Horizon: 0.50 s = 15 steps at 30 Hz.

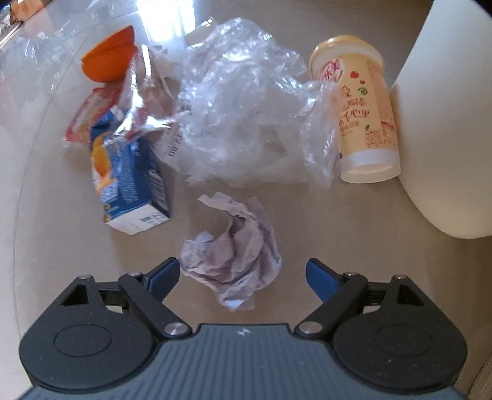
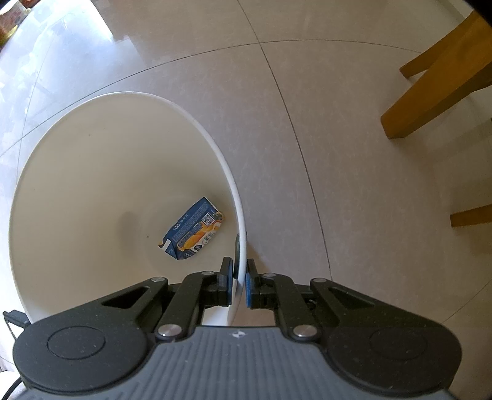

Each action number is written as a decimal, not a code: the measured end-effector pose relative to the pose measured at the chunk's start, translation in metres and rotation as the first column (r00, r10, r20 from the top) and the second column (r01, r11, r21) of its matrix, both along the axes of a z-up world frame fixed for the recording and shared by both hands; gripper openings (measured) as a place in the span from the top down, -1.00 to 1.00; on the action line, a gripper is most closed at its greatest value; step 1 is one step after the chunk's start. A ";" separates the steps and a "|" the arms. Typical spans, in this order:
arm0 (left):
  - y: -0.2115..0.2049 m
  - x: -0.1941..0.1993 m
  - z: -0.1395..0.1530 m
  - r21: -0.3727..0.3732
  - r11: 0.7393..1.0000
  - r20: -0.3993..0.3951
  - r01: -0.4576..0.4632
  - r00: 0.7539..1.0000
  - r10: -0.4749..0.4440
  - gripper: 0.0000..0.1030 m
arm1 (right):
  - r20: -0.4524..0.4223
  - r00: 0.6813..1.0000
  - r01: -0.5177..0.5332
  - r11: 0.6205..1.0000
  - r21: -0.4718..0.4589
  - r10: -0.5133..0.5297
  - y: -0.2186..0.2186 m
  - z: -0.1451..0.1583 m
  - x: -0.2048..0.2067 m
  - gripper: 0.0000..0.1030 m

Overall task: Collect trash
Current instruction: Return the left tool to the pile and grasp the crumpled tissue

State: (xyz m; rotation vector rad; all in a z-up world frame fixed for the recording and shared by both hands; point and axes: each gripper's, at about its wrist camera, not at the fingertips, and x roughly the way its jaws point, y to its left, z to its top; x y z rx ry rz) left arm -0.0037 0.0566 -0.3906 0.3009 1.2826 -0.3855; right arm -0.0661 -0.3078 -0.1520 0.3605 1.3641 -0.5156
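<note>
Both views are bright with daylight. In the left wrist view a blown-out white glare patch sits on the floor at twelve o'clock, and the plastic bag glints. Shadows are soft and faint. Fisheye bending curves the tile lines and darkens the corners at two o'clock. Slight blur softens details.

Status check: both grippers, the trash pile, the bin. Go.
Left gripper open, straddling crumpled white paper wad, pads not pressing. Right gripper shut on white plastic bin rim; one blue juice carton inside. Nothing blocking.
</note>
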 end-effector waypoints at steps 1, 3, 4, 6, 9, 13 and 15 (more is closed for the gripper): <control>-0.002 0.000 -0.003 0.009 1.000 0.004 -0.007 1.000 0.007 -0.57 | 0.000 1.000 0.000 1.000 -0.002 0.000 0.001 0.000 0.000 0.81; -0.004 0.000 -0.007 0.006 1.000 0.005 -0.012 1.000 0.012 -0.48 | -0.001 1.000 -0.006 1.000 -0.007 0.006 0.002 0.001 0.000 0.81; -0.005 0.000 -0.007 0.008 1.000 0.005 -0.012 1.000 0.012 -0.45 | 0.000 1.000 -0.008 1.000 -0.010 0.008 0.003 0.001 0.000 0.81; -0.006 -0.001 -0.007 0.010 1.000 0.008 -0.013 1.000 0.013 -0.39 | -0.002 1.000 -0.013 1.000 -0.013 0.013 0.004 0.002 0.000 0.81; -0.007 0.001 -0.007 0.005 1.000 0.002 -0.023 1.000 0.023 -0.30 | -0.002 1.000 -0.013 1.000 -0.014 0.013 0.004 0.003 0.001 0.80; -0.003 0.003 -0.006 0.010 1.000 -0.007 -0.026 1.000 0.027 -0.14 | 0.001 1.000 -0.004 1.000 -0.011 0.004 0.003 0.003 0.001 0.80; -0.002 0.003 -0.005 0.014 1.000 -0.004 -0.027 1.000 0.027 -0.06 | 0.001 1.000 -0.004 1.000 -0.010 0.004 0.003 0.003 0.001 0.80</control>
